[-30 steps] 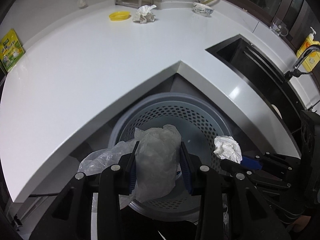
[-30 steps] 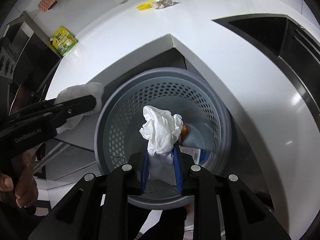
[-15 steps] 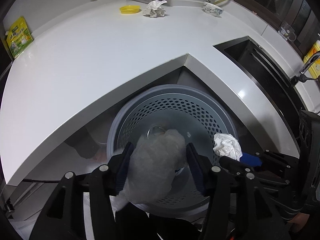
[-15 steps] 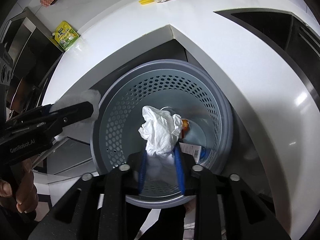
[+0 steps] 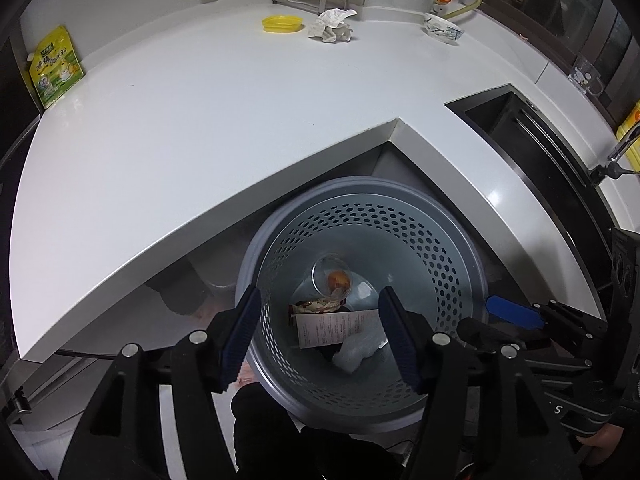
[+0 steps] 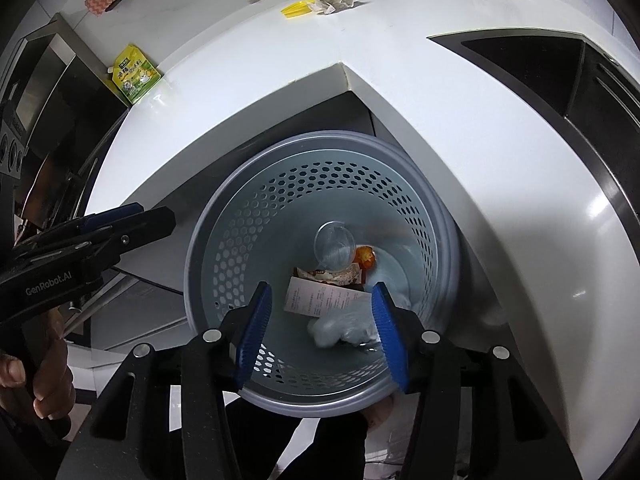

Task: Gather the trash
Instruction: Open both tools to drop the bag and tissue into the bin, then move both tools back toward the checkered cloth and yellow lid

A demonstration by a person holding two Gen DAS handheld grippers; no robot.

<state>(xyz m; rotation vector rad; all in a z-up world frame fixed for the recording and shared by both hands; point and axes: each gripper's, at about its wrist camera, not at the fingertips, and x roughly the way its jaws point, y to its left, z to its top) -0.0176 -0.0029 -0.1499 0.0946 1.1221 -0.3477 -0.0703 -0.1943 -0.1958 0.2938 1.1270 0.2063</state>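
Both grippers are held above the perforated grey bin (image 5: pixel 460 264), which stands on the floor in the inner corner of the white surface (image 5: pixel 200 128). The jaws of the left gripper (image 5: pixel 318 336) are spread wide with nothing between them; the jaws of the right gripper (image 6: pixel 320 336) are likewise apart and empty. Inside the bin, a clear cup (image 6: pixel 334 246), a printed receipt (image 6: pixel 320 300), a crumpled plastic bag (image 6: pixel 340 328) and some orange scrap (image 6: pixel 366 258) are seen at the bottom.

The trash not yet collected is judged to be the crumpled tissue (image 5: pixel 332 26), lying far beyond the bin at the back of the surface, just beside a yellow lid (image 5: pixel 282 23). No clear long axis is offered by it. From the bin it lies straight ahead, so a long forward reach is called for by either gripper; which is nearer cannot be told.
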